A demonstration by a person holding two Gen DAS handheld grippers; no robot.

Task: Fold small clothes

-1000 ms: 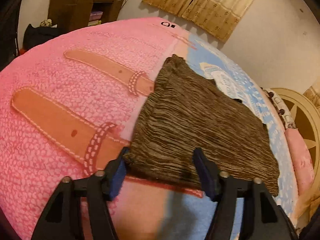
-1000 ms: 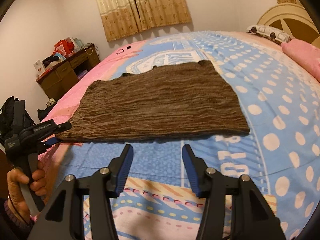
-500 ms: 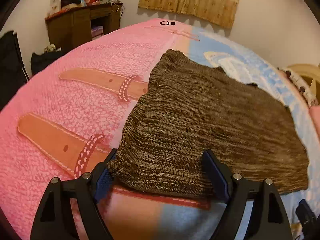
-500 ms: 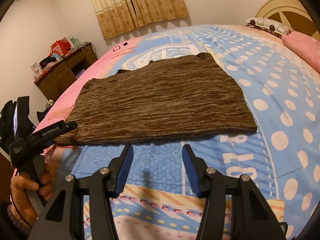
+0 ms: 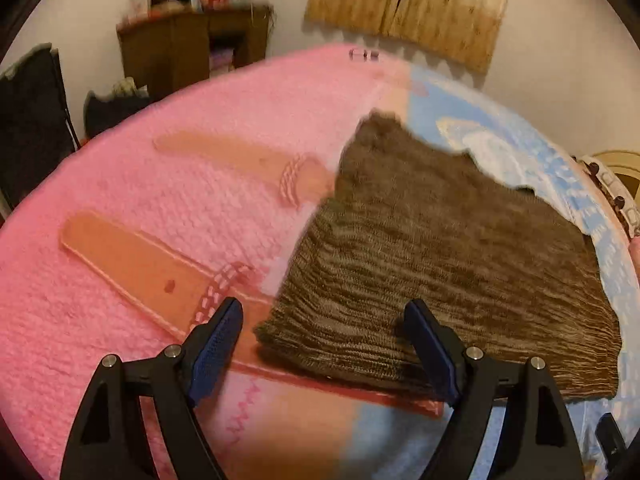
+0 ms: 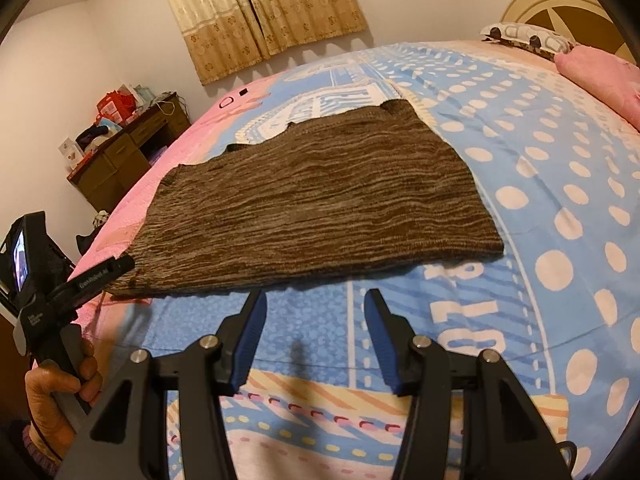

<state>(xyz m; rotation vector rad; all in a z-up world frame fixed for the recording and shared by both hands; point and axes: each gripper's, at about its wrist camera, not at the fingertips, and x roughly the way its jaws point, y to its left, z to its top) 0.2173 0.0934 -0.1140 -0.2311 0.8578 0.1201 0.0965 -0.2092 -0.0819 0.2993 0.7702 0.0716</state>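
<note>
The brown knit garment (image 6: 316, 204) lies flat across the bed (image 6: 560, 208), spanning its pink side and its blue dotted middle. At its near-left corner the left gripper (image 5: 320, 344) stands wide apart, straddling the hem without pinching it; best to slide the lower finger under that corner before closing. Further right, the right gripper (image 6: 314, 338) hovers half apart and empty just short of the near hem; it should take the near-right corner so both lift evenly.
</note>
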